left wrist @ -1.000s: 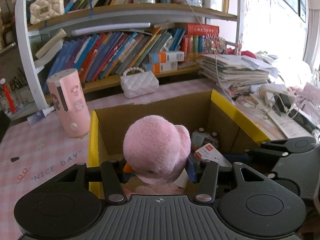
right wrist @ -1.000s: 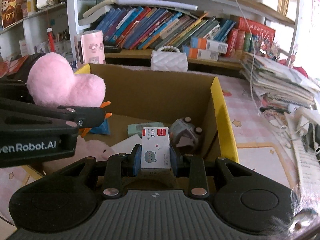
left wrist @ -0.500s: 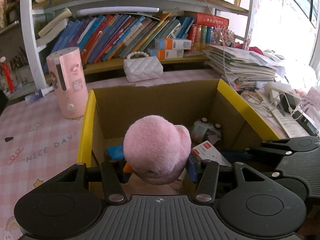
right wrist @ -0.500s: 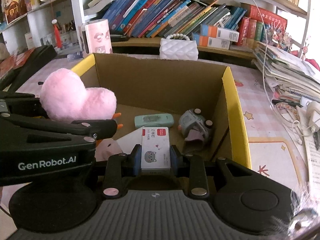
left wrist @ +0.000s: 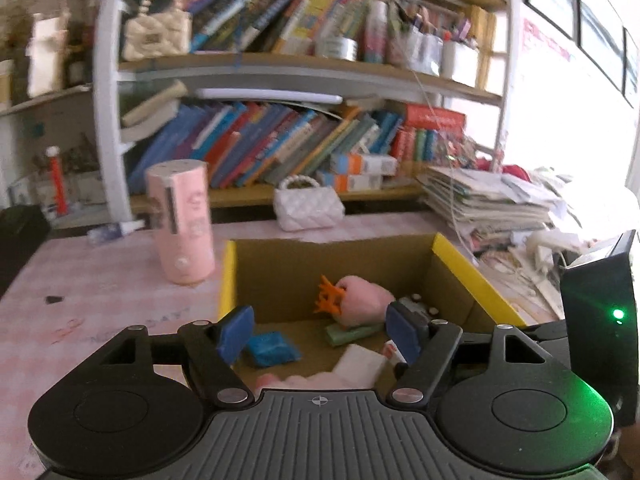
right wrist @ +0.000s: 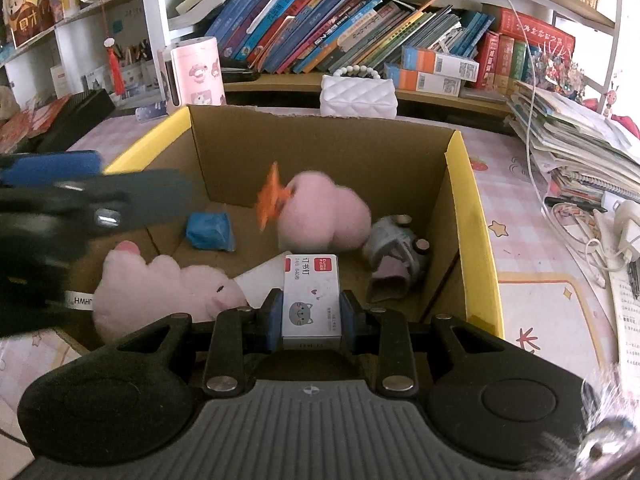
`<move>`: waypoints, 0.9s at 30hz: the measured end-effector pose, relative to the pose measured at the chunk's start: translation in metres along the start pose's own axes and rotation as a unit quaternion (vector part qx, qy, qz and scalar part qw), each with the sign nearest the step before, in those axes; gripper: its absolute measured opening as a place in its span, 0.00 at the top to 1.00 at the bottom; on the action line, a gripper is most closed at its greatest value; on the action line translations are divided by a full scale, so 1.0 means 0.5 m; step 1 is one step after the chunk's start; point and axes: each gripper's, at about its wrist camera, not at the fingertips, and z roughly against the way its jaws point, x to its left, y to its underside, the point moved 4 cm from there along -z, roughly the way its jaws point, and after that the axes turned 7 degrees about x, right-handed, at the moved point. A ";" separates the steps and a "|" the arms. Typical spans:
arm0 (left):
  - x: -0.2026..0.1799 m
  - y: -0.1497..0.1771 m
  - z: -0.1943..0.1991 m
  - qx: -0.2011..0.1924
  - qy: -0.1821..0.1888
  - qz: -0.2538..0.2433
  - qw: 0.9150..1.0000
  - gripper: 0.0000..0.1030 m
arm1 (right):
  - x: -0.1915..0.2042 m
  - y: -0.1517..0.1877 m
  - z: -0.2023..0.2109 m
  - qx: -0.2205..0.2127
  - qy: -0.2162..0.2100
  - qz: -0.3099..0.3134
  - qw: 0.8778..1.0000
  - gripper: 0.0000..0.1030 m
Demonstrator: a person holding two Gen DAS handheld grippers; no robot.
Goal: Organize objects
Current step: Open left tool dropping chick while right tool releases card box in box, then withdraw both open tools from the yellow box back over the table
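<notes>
A cardboard box with yellow rims (right wrist: pixel 472 216) stands on the pink table; it also shows in the left wrist view (left wrist: pixel 472 276). A pink plush with orange feet (right wrist: pixel 324 212) lies inside it, blurred, and shows in the left wrist view (left wrist: pixel 360 300) too. My left gripper (left wrist: pixel 320 330) is open and empty above the box's near edge. My right gripper (right wrist: pixel 311 312) is shut on a small white staples box with a cat face (right wrist: pixel 311 292), held over the cardboard box's near side.
In the box lie a second pink plush (right wrist: pixel 160 292), a blue packet (right wrist: pixel 210 232), a grey toy (right wrist: pixel 396 256) and a green item (left wrist: pixel 352 333). Behind stand a pink cylinder (left wrist: pixel 180 220), a white quilted purse (right wrist: pixel 358 96), bookshelves (right wrist: pixel 340 40) and a paper stack (right wrist: pixel 572 140).
My left gripper has opened and let go of the pink plush, which dropped into the box. The left gripper has pulled back and up. The right gripper still holds the staples box.
</notes>
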 end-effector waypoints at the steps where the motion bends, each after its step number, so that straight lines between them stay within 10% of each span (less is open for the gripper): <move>1: 0.007 0.002 0.009 -0.001 -0.004 0.005 1.000 0.27 | 0.000 0.000 0.000 0.000 0.001 -0.001 1.000 0.73; 12: 0.118 0.078 0.070 0.029 -0.099 0.068 0.992 0.24 | 0.001 0.013 0.020 -0.009 0.014 -0.056 0.998 0.71; 27: 0.180 0.110 0.180 0.000 -0.107 0.078 0.991 0.20 | 0.096 0.042 0.161 -0.080 0.034 -0.089 0.992 0.64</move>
